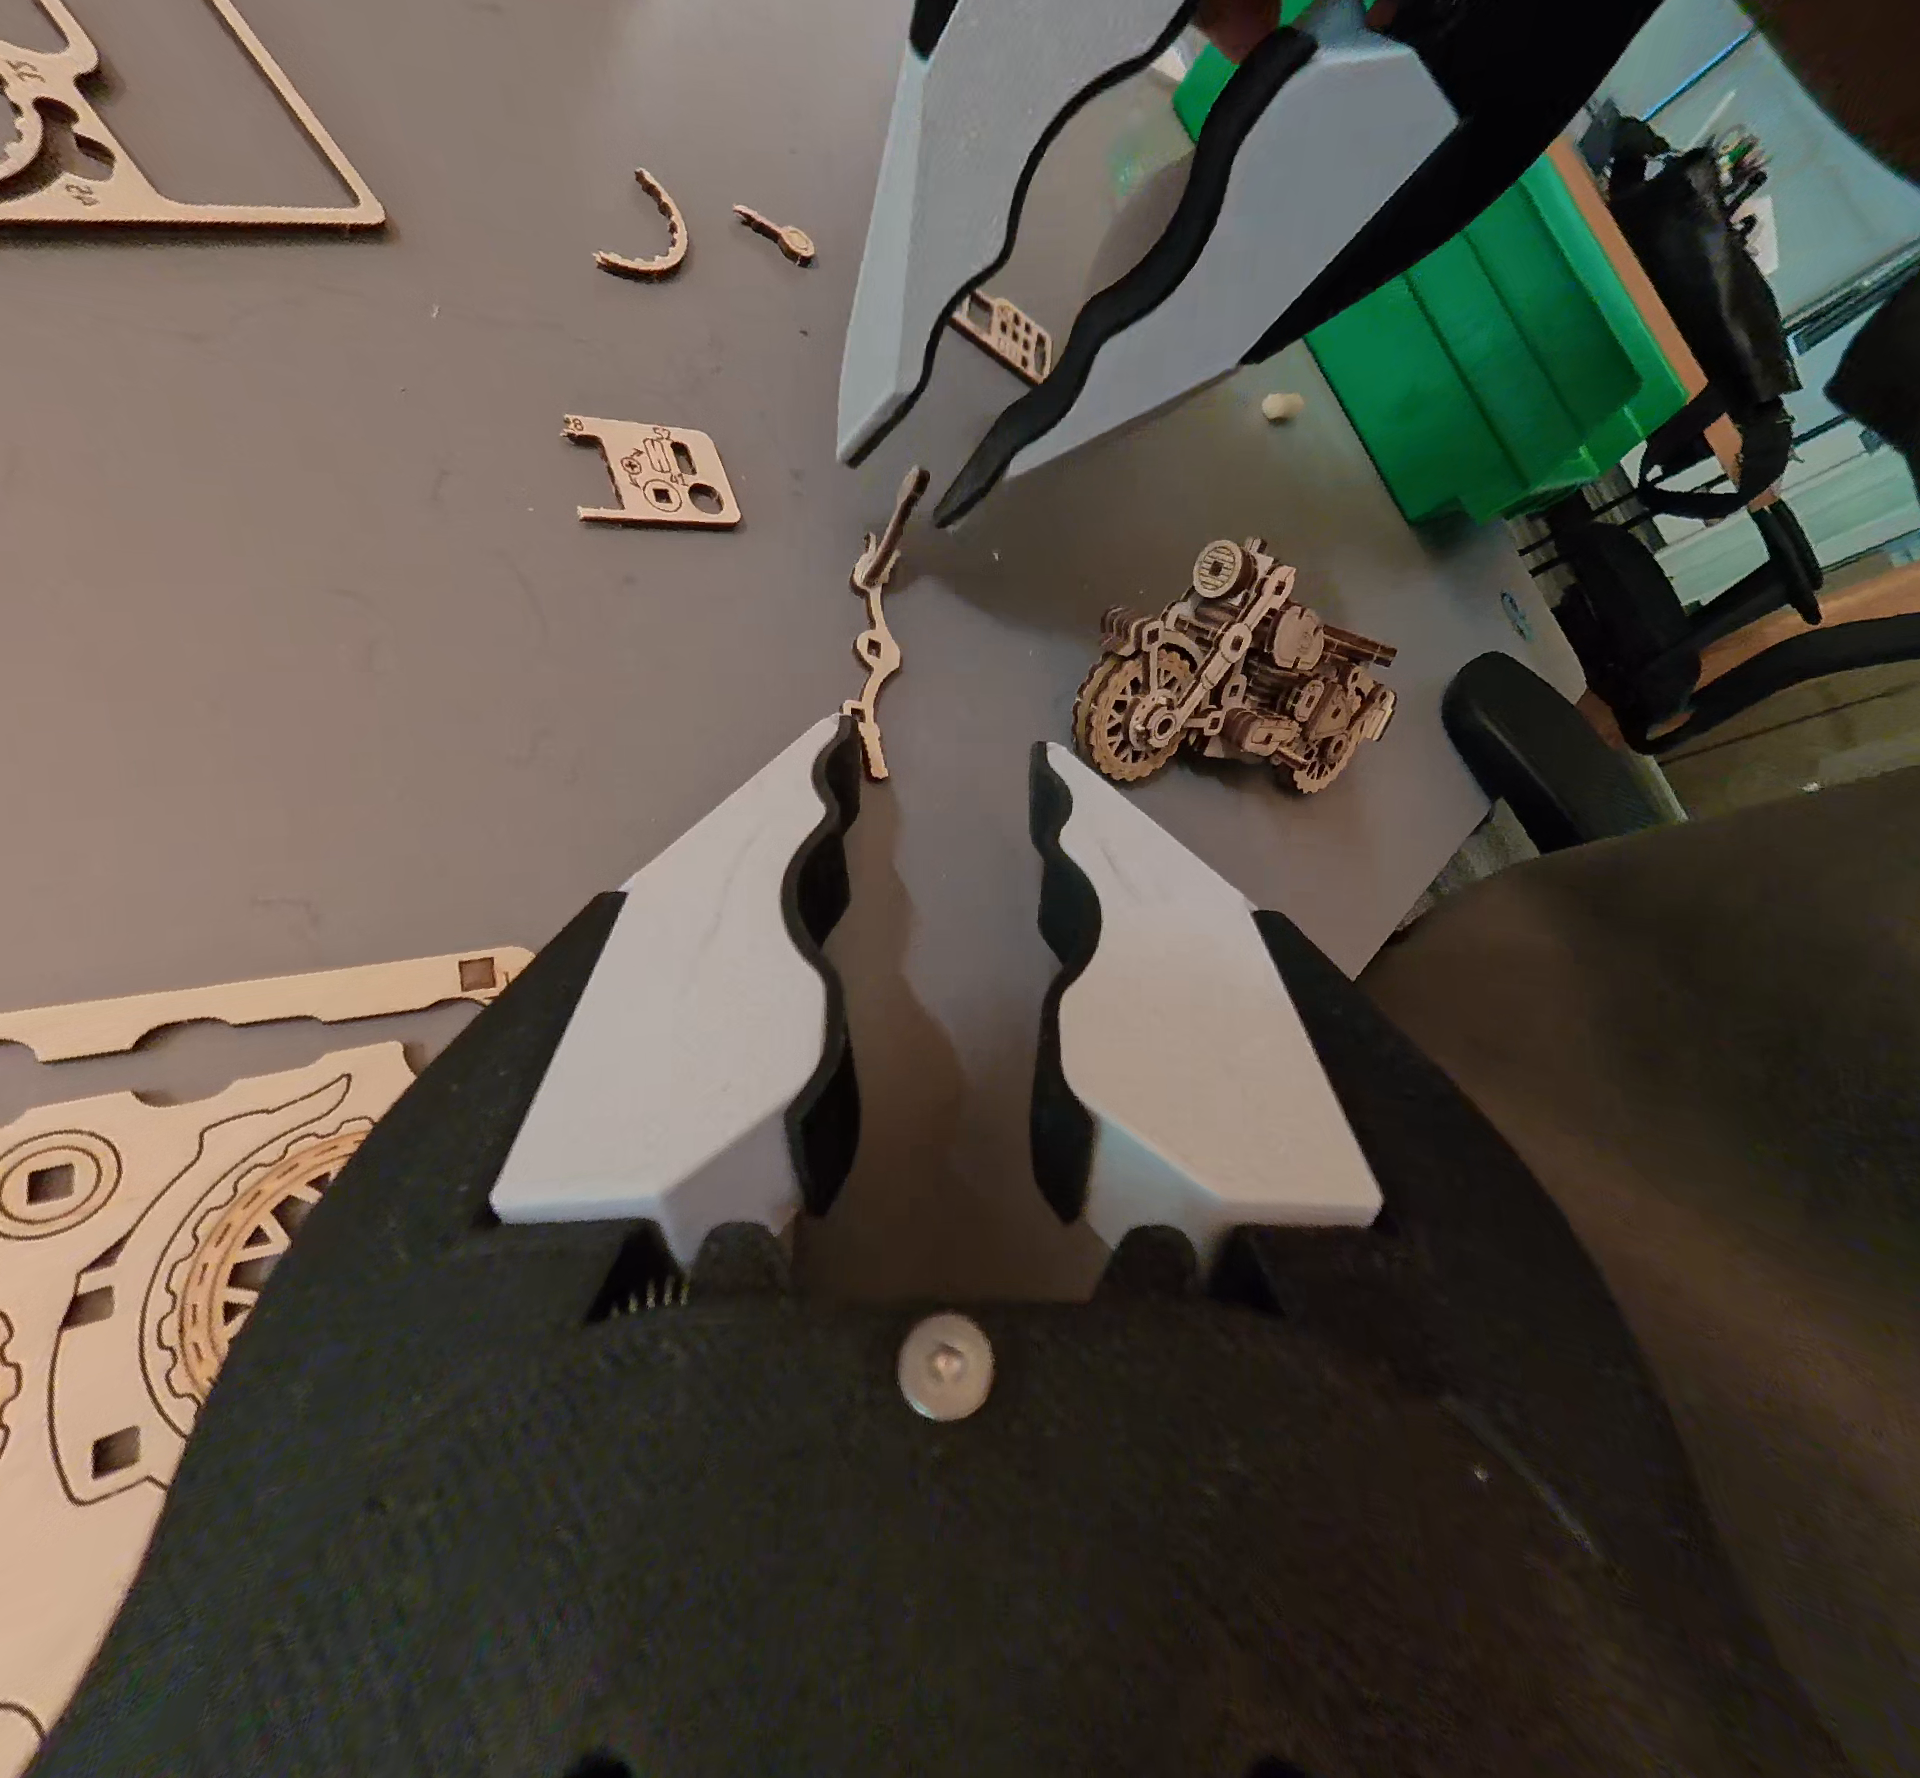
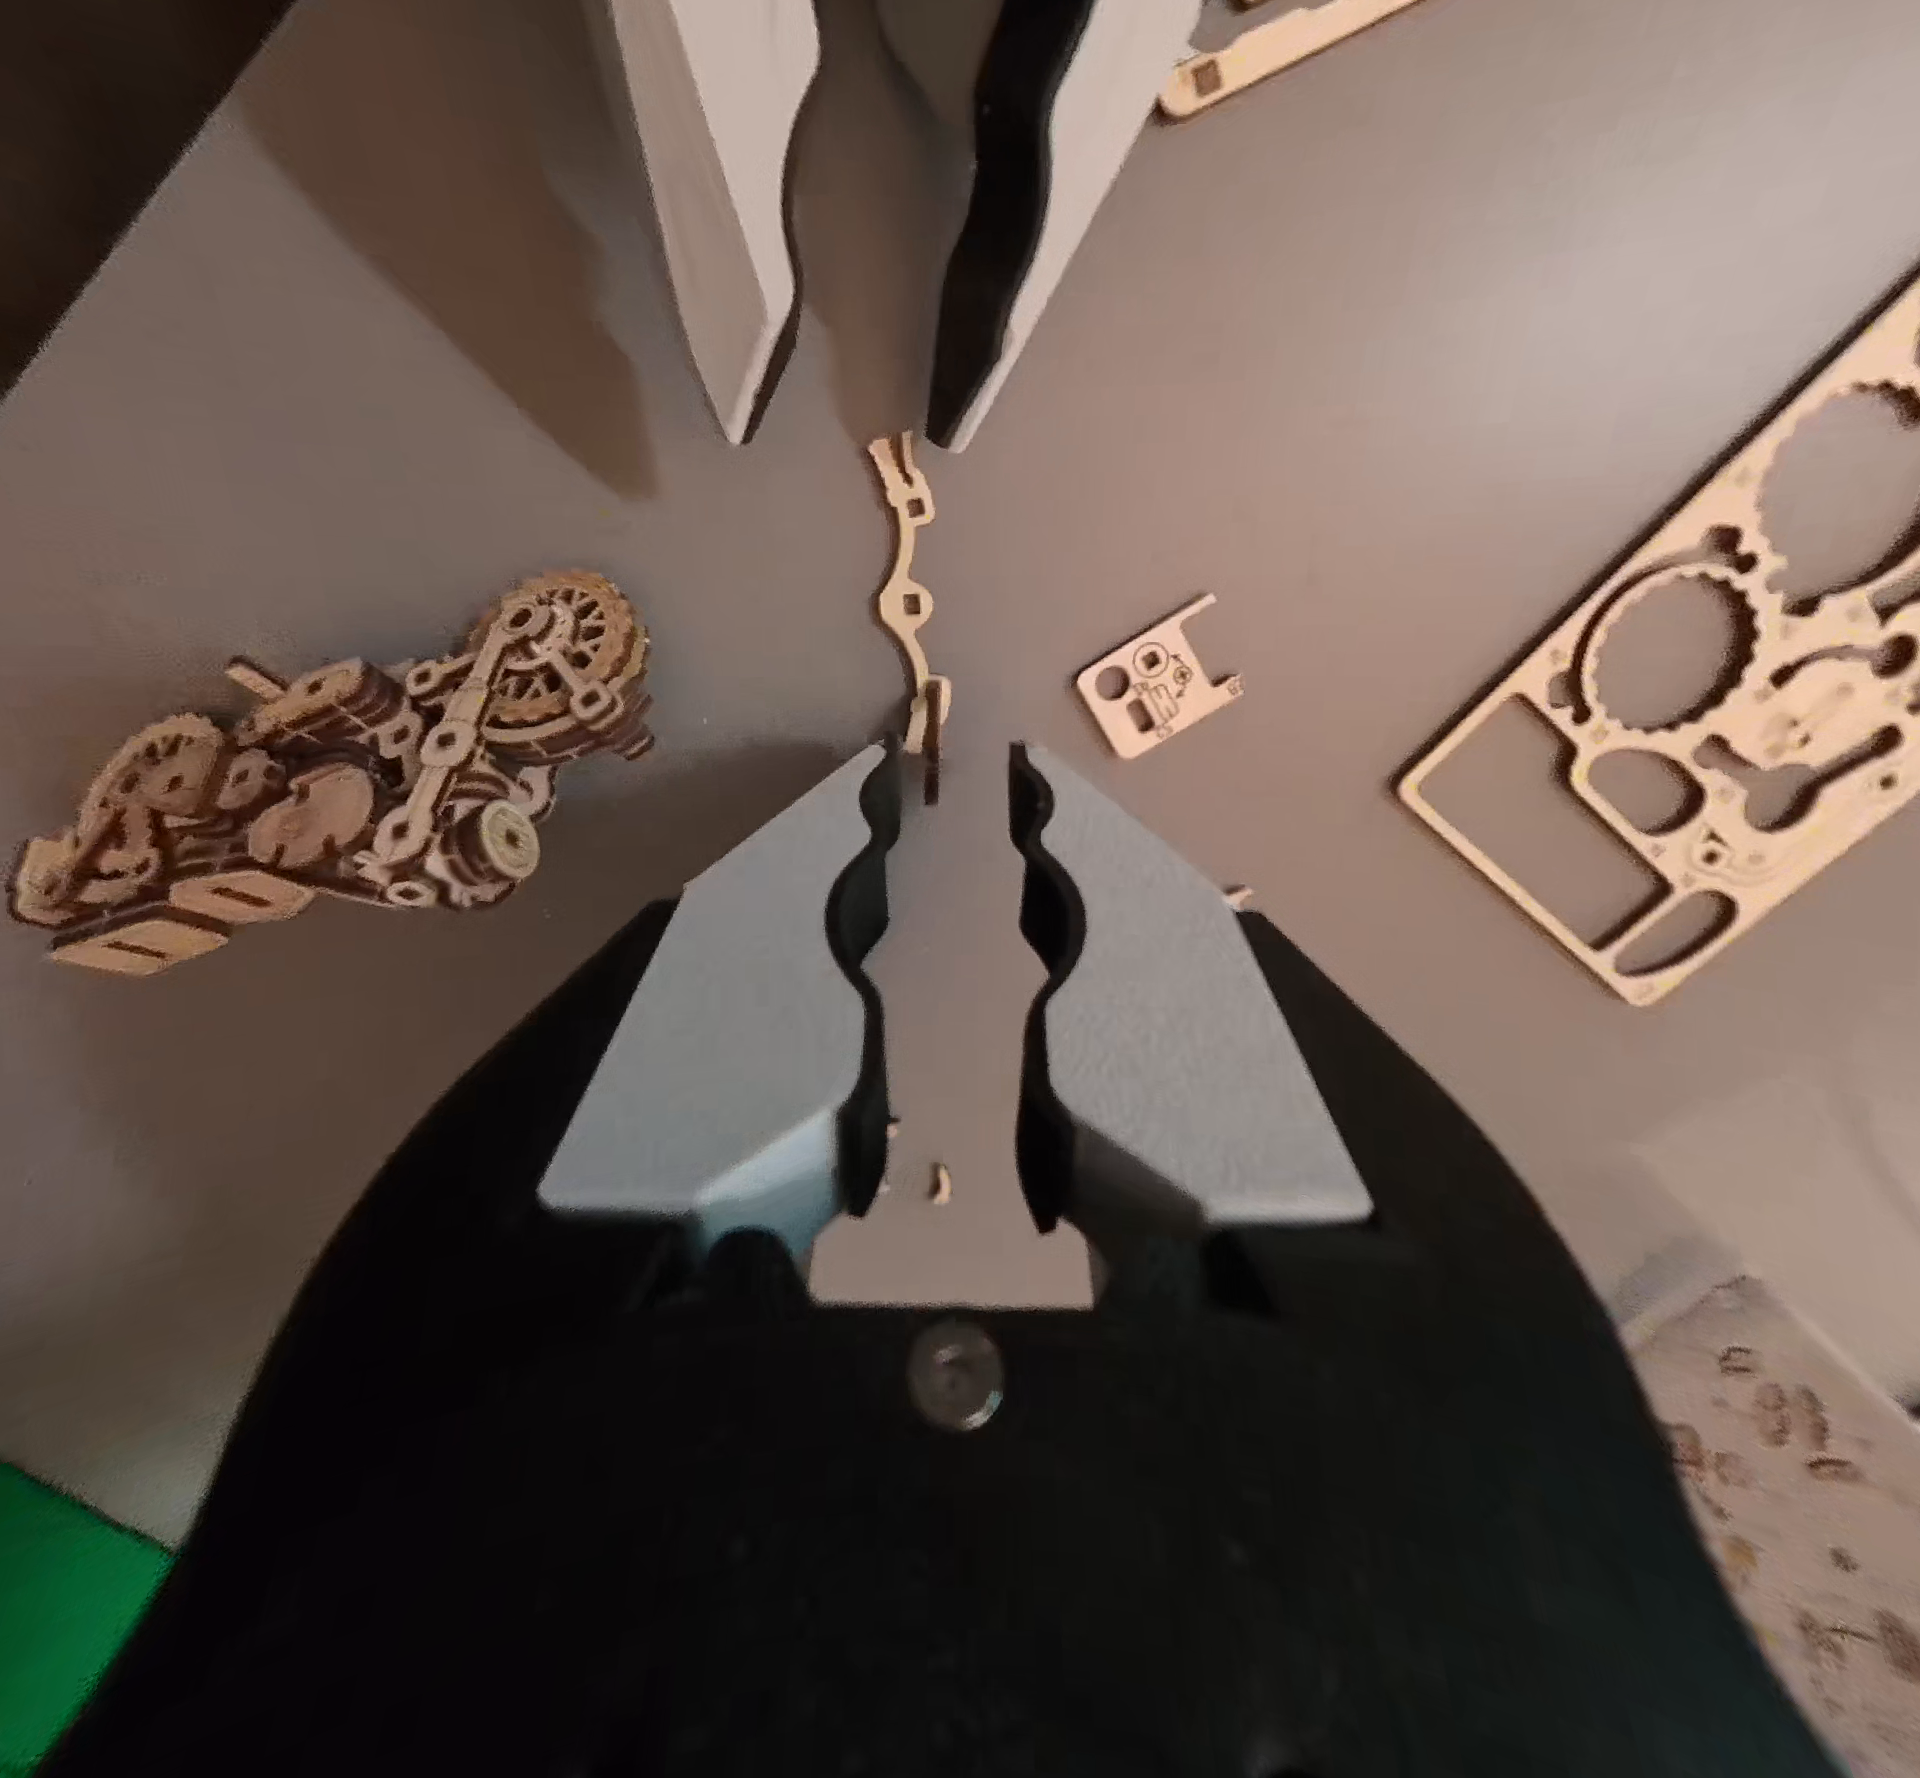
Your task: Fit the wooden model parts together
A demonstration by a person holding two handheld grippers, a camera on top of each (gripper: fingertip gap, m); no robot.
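Two grippers, left gripper [image 1: 945, 746] and right gripper [image 2: 948, 757], both with jaws parted and empty, flank one wavy wooden strip [image 1: 875, 663] beside one assembled motorcycle model [image 1: 1236, 663].

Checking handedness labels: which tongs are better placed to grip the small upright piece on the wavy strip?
Right, probably. The right tongs are open with the upright piece just off their tips, nearly between them; the left tongs sit at the other end of the wavy strip.
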